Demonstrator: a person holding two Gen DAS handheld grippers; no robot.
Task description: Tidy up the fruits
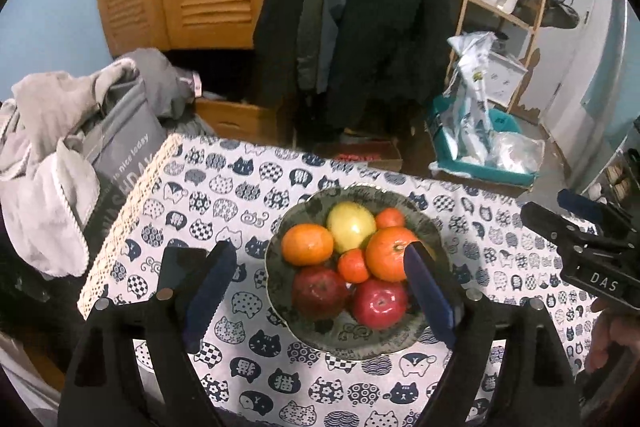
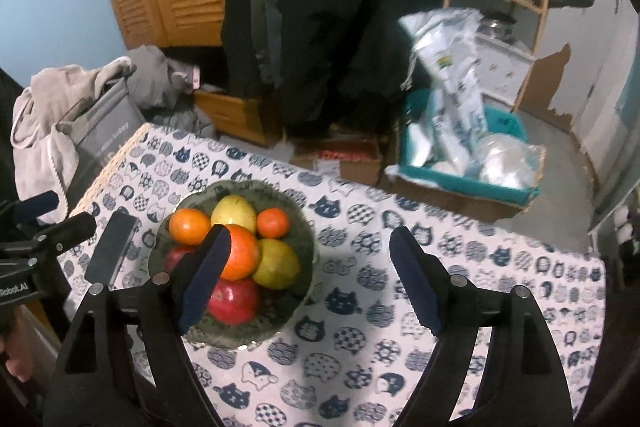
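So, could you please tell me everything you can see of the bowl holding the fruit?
The bowl is a shallow, dark grey-green dish with a wavy, scalloped rim and a faint swirl pattern, ceramic by its look. It sits upright on the cat-print tablecloth, towards the middle of the table. It is heaped with fruit: two red apples, oranges large and small, and yellow-green fruit, all resting inside it. Neither gripper touches it; both hang open above it.

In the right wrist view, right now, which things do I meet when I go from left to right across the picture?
Grey bag with towels → bowl of fruit → bare patch of cat-print tablecloth → teal bin with plastic bags.
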